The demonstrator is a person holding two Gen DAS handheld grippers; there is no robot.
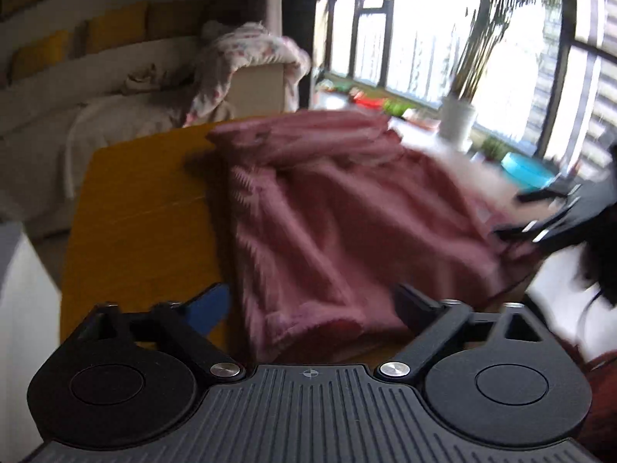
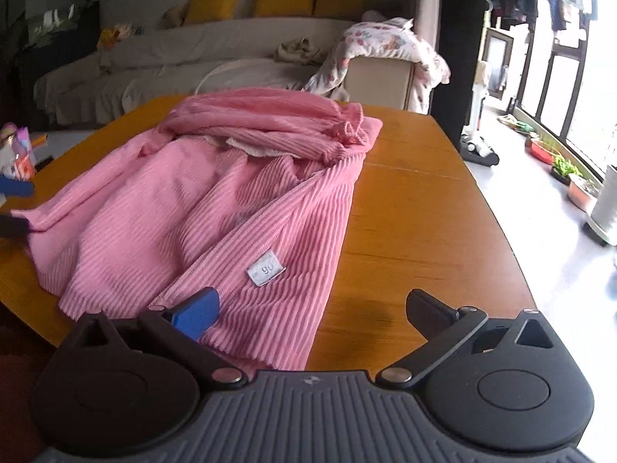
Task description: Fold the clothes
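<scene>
A pink ribbed garment (image 2: 216, 208) lies rumpled on an orange wooden table (image 2: 416, 208), its white size tag (image 2: 266, 271) facing up. Both the left gripper (image 1: 308, 305) and right gripper (image 2: 312, 308) have jaws spread, empty. Behind stand a covered sofa (image 2: 185, 58) and bright windows (image 1: 424, 38).

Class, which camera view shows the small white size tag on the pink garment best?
The right wrist view: the size tag lies sharp and readable on the pink ribbed garment. The left wrist view shows the garment blurred by motion, and no tag can be made out there.
</scene>
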